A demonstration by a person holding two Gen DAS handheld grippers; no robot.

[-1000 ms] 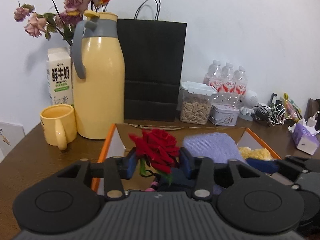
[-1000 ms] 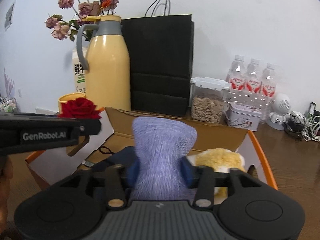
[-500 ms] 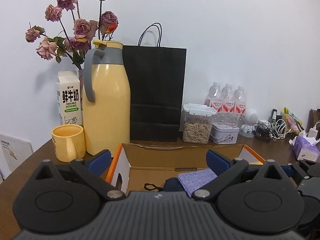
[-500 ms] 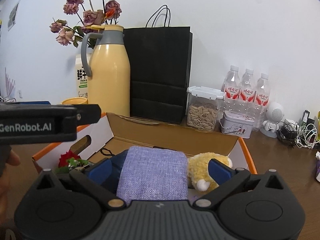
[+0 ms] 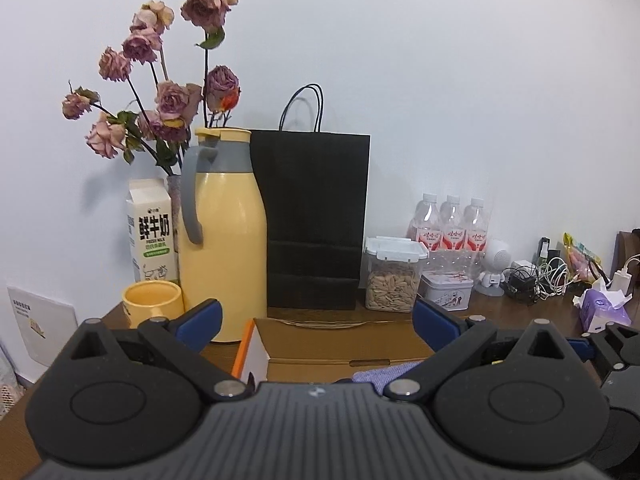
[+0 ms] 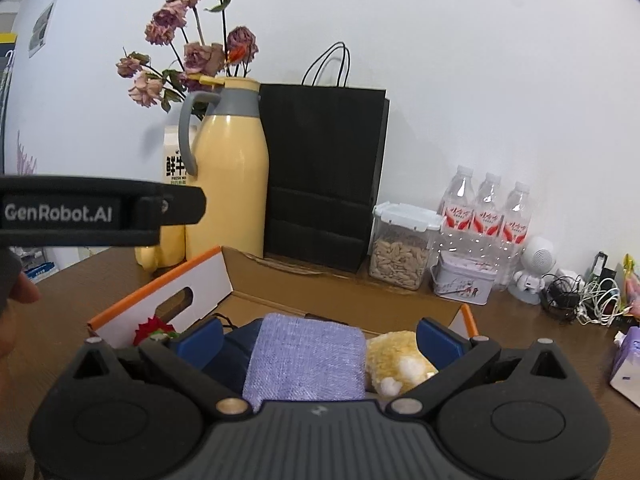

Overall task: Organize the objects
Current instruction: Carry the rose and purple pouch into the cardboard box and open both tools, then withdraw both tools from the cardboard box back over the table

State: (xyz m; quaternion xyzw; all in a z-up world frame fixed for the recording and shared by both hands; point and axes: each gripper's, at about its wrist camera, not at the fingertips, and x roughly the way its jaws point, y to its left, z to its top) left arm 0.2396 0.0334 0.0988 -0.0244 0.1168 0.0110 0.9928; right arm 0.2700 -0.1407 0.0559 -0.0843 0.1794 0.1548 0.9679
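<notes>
Cloth lies flat in box, directly below right gripper, long axis pointing away; rose at box's left end. Left gripper higher, farther off. Both spread wide, empty.

left gripper jaws spread wide, nothing between. below: open cardboard box with orange edge, lilac woven cloth inside. behind: tall yellow thermos jug, black paper bag.
</notes>
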